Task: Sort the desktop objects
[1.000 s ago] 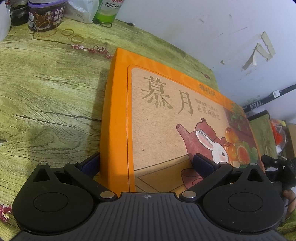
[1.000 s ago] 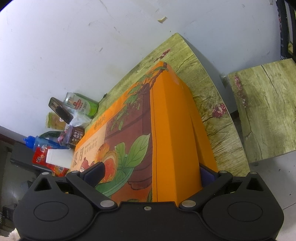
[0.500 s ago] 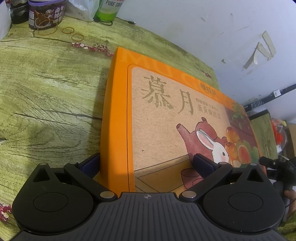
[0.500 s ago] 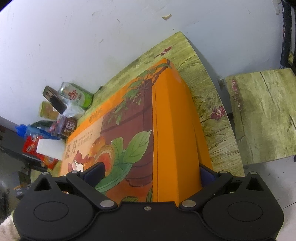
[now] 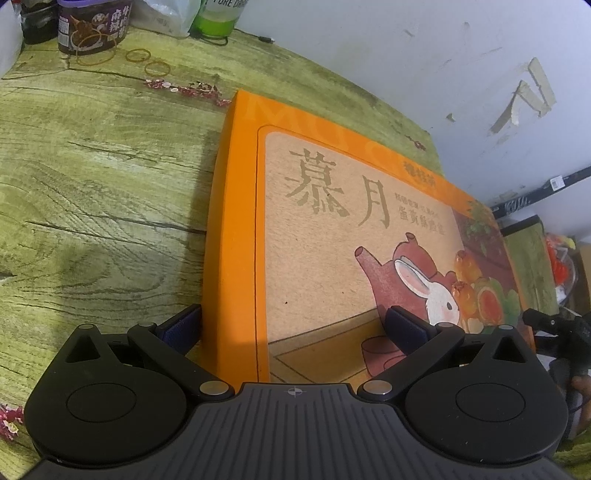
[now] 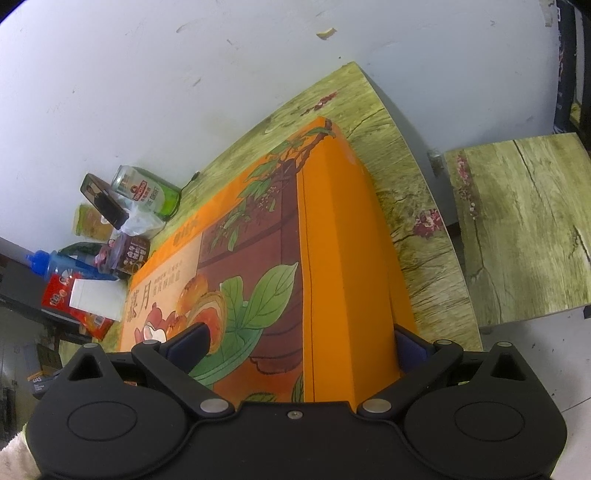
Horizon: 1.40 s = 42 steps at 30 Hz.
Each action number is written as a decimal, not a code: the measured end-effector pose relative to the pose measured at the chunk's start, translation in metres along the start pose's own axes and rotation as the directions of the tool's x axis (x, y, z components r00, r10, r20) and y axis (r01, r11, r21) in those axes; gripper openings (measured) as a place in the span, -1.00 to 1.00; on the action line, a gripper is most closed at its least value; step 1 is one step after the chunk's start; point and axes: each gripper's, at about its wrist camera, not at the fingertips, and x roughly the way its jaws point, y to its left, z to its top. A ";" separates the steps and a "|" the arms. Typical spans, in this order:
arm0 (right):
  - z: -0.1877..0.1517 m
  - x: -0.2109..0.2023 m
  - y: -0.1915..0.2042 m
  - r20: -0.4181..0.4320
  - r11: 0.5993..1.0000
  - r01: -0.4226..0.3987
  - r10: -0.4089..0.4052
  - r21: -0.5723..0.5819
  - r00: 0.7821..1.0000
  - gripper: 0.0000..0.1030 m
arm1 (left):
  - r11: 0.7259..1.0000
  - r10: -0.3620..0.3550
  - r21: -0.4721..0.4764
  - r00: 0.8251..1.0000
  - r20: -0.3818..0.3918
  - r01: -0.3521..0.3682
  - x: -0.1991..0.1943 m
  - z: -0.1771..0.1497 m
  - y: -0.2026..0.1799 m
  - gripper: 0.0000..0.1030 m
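Lived-in home, scuffed white wall, wood-print table, sauce jar, drink can

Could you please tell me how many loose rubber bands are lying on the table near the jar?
3. A large one lies against the purple-lidded jar, a small one just right of it, and another small one beyond. More may be hidden behind the clutter.

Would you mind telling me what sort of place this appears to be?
Probably a lived-in home or small back room: a table covered in wood-print vinyl, a scuffed white wall, and food jars and a drink can crowded beside an orange gift box.
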 end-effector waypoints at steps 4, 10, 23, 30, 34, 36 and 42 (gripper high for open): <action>0.001 0.000 0.001 0.000 1.000 0.006 -0.006 -0.004 1.000 0.97 | 1.000 0.018 0.008 1.000 -0.011 -0.018 0.000 0.000 -0.002 1.00; 0.003 0.000 0.000 0.001 1.000 0.010 -0.010 -0.005 1.000 0.97 | 1.000 0.026 0.008 1.000 -0.014 -0.026 -0.001 0.000 -0.004 1.00; 0.003 -0.002 -0.009 0.011 0.999 0.036 -0.037 0.020 0.999 0.97 | 0.999 0.036 0.017 0.999 -0.001 -0.035 -0.009 0.003 -0.009 1.00; 0.004 -0.004 -0.009 0.025 0.998 0.054 -0.055 0.016 0.998 0.97 | 0.998 0.057 0.020 0.998 0.017 -0.058 -0.010 0.003 -0.006 1.00; 0.005 -0.007 -0.007 0.049 0.994 0.109 -0.108 -0.004 0.993 0.98 | 0.996 0.086 0.033 0.995 0.051 -0.087 -0.013 0.001 -0.006 1.00; 0.006 -0.009 -0.004 0.062 0.989 0.143 -0.141 -0.025 0.988 0.98 | 0.993 0.104 0.053 0.992 0.068 -0.107 -0.014 0.001 -0.008 1.00; 0.001 -0.011 0.007 0.154 0.971 0.223 -0.208 -0.088 0.966 0.99 | 0.975 0.189 0.095 0.973 0.132 -0.202 -0.013 -0.002 -0.014 1.00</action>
